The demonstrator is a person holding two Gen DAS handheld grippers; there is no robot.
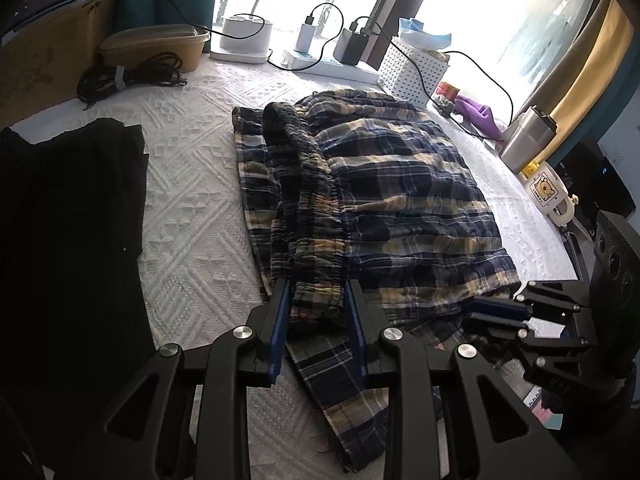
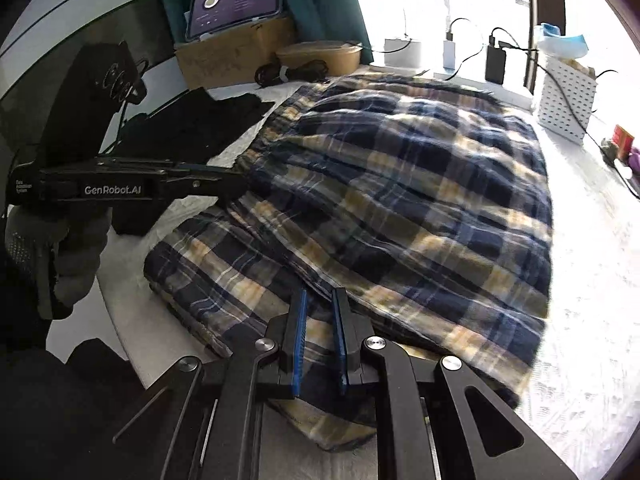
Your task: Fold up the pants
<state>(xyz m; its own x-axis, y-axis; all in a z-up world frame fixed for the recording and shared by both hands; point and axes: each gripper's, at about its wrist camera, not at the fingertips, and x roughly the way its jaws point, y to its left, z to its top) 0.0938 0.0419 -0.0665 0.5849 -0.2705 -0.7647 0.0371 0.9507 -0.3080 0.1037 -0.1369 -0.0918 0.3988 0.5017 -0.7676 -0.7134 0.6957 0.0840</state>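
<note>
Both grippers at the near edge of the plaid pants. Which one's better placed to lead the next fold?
Probably left. The left gripper is clamped on the bunched elastic waistband, a thick, firm hold. The right gripper pinches only thin fabric of the plaid pants.

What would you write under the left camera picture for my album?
Left gripper pinches the plaid pants at their waistband on a white bedspread.
</note>
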